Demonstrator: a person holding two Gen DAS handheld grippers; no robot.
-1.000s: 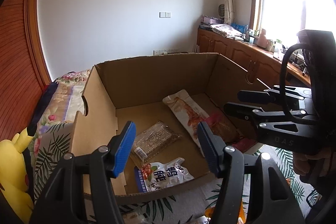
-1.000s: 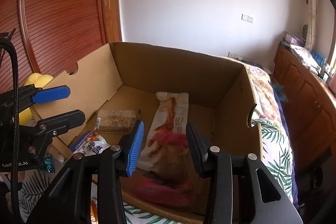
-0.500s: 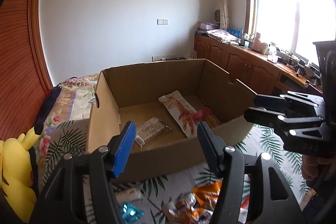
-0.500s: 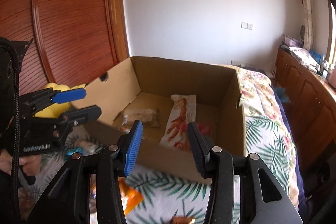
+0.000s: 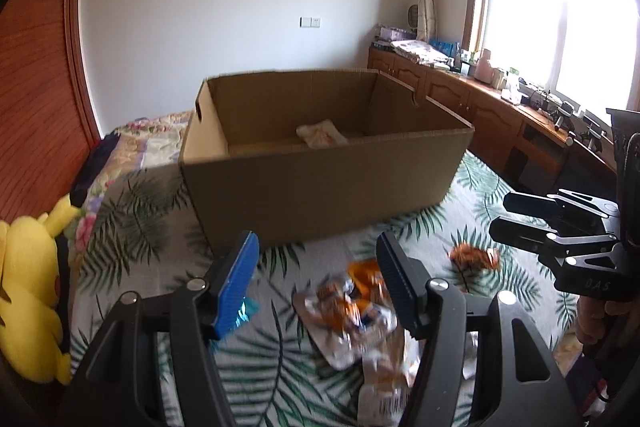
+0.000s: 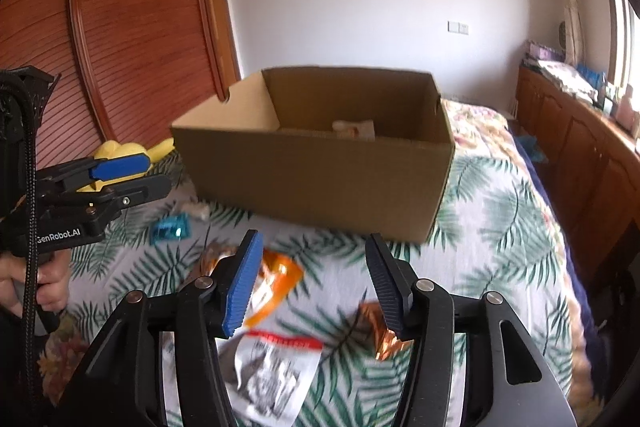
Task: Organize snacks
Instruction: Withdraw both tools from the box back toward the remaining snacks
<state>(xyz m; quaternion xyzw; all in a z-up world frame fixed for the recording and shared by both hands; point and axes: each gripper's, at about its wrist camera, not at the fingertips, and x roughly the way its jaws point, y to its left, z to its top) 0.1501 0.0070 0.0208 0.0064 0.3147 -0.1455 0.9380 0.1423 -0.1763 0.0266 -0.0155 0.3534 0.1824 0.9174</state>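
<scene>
Your right gripper (image 6: 310,283): ribbed jaws opening, empty | left gripper (image 5: 316,283): agape, empty | crinkly foil snacks (image 5: 348,311) on leaf-print bedspread (image 6: 496,227), near square cardboard box (image 5: 320,179)

Open brown cardboard box (image 5: 320,183) stands upright beyond the gripper fingertips, one white snack packet (image 5: 322,134) inside. Crinkled orange-and-silver foil snack packets (image 5: 348,311) lie loose below the fingers.

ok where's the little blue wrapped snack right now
The blue wrapped snack lies on the leaf-print bedspread, left in the right wrist view, just before the cardboard box and near the left gripper.
</scene>
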